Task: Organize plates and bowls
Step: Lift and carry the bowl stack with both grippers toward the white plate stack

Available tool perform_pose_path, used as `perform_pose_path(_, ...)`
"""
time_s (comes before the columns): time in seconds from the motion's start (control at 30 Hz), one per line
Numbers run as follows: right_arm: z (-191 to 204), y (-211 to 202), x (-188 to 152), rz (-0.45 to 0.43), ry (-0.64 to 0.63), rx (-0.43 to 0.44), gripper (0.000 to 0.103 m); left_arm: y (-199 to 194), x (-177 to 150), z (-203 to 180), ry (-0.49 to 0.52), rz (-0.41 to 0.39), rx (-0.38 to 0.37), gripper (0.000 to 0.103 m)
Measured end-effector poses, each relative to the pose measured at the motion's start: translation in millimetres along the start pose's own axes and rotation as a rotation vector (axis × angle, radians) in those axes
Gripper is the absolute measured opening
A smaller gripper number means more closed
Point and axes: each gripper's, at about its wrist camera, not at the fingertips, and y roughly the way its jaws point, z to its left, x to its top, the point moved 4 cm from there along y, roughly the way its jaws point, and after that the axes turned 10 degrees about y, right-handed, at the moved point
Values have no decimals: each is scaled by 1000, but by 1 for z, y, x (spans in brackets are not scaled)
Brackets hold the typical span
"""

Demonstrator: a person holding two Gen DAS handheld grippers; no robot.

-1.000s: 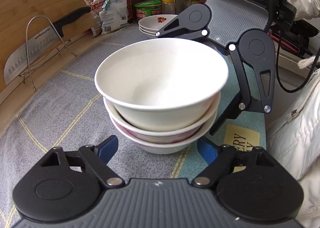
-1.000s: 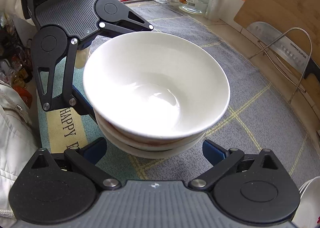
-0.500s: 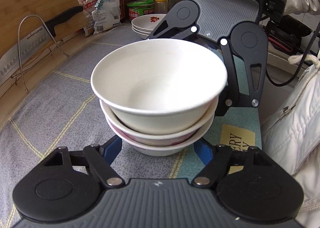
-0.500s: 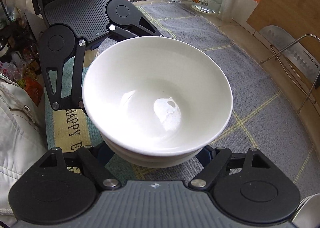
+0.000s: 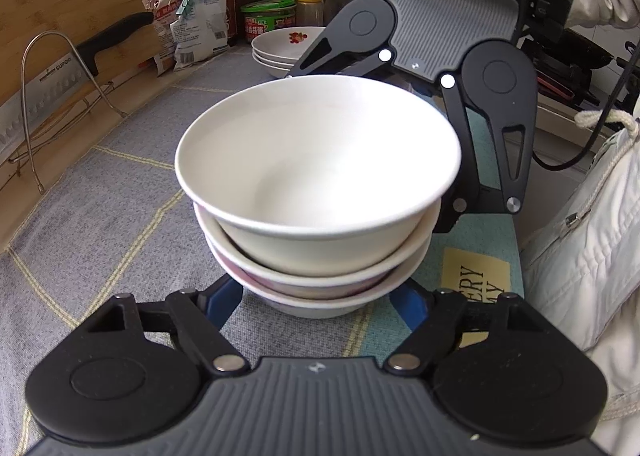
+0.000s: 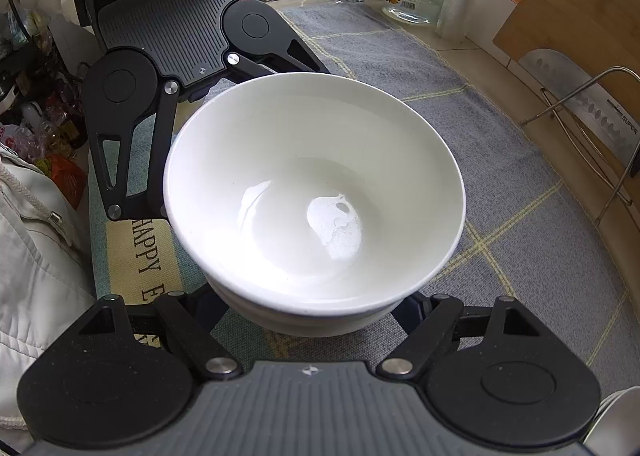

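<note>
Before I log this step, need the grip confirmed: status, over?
Left tongs opening, bowl stack between them. Right tongs clamped on its base. Stack on the mat. Nothing in the way.

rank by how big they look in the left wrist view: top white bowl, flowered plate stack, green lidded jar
1. top white bowl, largest, though it is nearest the camera.
2. flowered plate stack.
3. green lidded jar, smallest; it stands just behind the plates, so that gap looks real.

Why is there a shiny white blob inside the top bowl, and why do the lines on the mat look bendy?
In the right wrist view, the blob is glare on the glossy bottom of the top bowl. In the left wrist view the same bowl shows only soft shading. In both views the fisheye lens bends the mat's yellow lines.
</note>
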Motion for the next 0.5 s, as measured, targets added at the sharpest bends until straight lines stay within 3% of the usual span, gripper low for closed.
perform_pose_path(0.5, 1, -9, -3, -1, 9, -1, 87, 0, 7, -3, -6, 13, 10, 80)
